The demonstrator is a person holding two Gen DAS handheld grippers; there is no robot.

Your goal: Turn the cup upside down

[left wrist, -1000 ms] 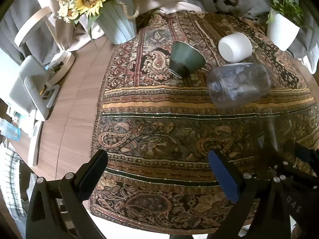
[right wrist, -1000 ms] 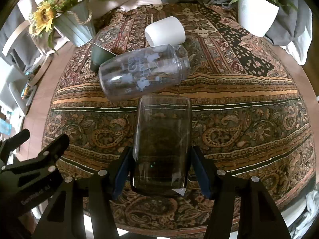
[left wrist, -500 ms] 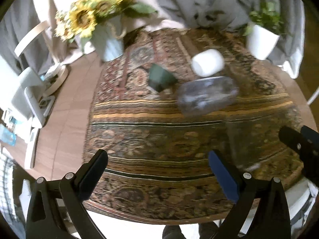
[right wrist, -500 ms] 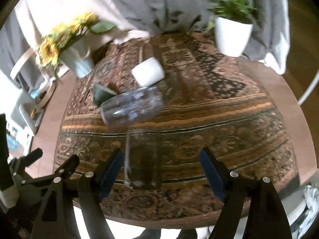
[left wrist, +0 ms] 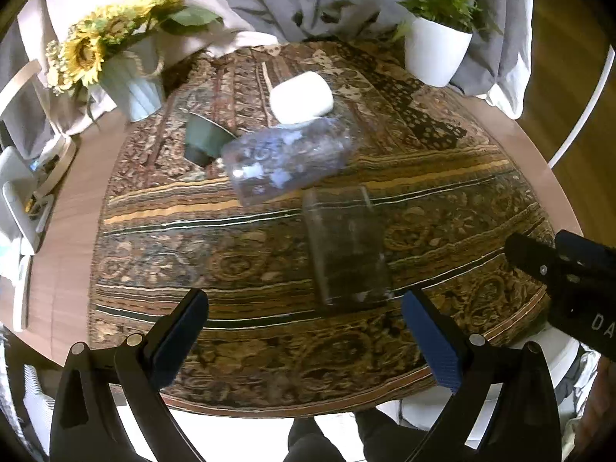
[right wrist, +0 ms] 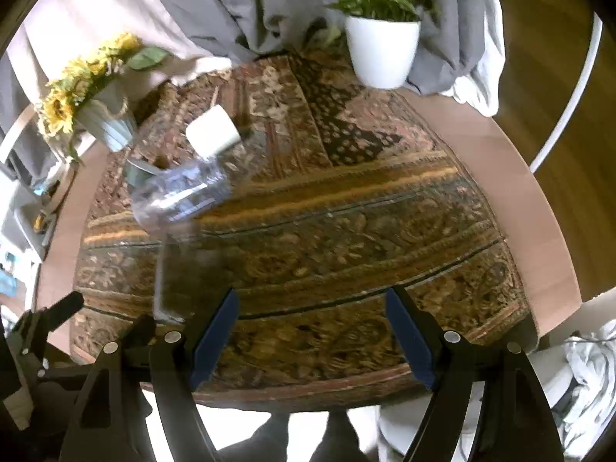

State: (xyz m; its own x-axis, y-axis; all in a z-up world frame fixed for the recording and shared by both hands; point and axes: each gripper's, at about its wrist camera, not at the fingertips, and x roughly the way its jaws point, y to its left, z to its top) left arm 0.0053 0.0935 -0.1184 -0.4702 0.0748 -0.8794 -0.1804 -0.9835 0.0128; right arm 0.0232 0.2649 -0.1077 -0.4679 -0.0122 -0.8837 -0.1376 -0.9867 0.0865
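Observation:
A clear straight-sided glass cup stands on the patterned cloth near the table's front edge, free of both grippers; in the right wrist view it is left of my right gripper. My left gripper is open and empty, pulled back in front of the cup. My right gripper is open and empty, to the cup's right and back from the table.
Behind the cup lie a clear printed jar on its side, a white cup and a dark green cup. A sunflower vase stands back left, a white plant pot back right. The round table's edge curves on the right.
My right gripper has opened and let go of the glass cup, then drawn back and to the right. My left gripper has also drawn back from the table.

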